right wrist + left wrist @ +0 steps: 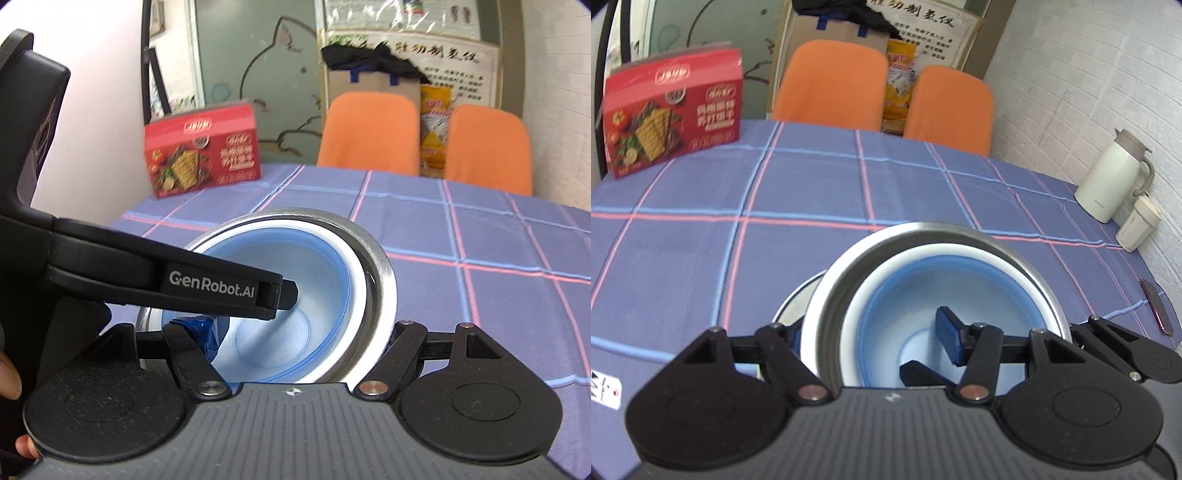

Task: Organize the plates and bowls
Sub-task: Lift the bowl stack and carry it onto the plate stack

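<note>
While left gripper [873,334] sits with jaws wide apart, it straddles the near-left wall of a nested bowl stack: its blue-padded right finger [951,339] is down inside the pale blue plastic bowl [908,291], and its left finger is mostly hidden outside the steel rim, clamping nothing. Right gripper [295,332] is also spread; its blue-padded left finger [201,332] is inside the blue bowl, and its other finger is hidden past the steel rim on the right. The blue bowl sits inside a white bowl [846,317], which sits inside a round stainless steel bowl [827,288]. Another steel rim [792,306] peeks out low on the stack's left; cannot tell what it is. The stack is at the near edge of the purple plaid tablecloth [812,192], with contact hidden. A person's fingers [9,376] show at the left edge of the right wrist view. Further out are a red cracker box [672,114] at far left, a white thermos jug [1112,177] and small white container [1137,225] by the brick wall, a dark red phone [1156,310] at the right edge, and two orange chairs [831,85] behind.
</note>
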{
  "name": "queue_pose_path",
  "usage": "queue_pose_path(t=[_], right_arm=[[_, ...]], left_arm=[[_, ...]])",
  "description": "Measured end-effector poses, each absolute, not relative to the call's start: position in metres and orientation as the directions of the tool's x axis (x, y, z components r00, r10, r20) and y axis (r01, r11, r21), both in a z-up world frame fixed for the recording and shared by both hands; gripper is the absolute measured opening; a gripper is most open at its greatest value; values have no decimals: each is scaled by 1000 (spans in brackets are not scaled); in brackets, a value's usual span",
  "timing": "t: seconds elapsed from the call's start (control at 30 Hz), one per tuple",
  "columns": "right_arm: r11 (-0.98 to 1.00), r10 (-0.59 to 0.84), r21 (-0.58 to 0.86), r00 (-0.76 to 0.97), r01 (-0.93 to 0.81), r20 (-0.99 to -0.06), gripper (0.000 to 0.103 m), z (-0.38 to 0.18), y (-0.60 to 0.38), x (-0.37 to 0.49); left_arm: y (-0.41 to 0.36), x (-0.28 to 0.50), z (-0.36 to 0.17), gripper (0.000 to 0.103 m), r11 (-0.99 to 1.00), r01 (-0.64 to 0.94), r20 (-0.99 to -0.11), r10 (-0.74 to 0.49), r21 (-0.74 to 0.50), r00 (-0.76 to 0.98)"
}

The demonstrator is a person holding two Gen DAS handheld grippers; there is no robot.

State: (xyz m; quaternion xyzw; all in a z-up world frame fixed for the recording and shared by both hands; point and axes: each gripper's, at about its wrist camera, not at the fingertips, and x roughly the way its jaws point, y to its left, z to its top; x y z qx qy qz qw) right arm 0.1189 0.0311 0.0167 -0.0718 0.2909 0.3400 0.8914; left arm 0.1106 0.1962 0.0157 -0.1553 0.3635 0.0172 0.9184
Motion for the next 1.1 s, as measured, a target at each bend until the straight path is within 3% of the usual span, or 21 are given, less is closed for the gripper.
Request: queue_pose_path(t=[0.3,0.53,0.63,0.9,1.1], right_arm=[[760,553,100,557,-643,-620,64,-1,39,129],[740,578,163,492,-653,-651,65,-13,39,135],[747,577,167,502,-644,-645,64,-11,34,134],[783,561,151,580,-604,-590,64,4,14,129],[809,554,168,637,-563,-536,64,16,-6,127]], left_arm=[[205,123,-6,57,949,-155,-702,-88,-275,707],[202,122,-2,65,963,-135,-687,-65,-233,724],[203,123,-1,70,962,-130,-678,-72,-242,732],[201,116,23,71,971,-135,-600,-10,-195,800],[195,112,26,71,970,-146,-601,-1,-195,799]])
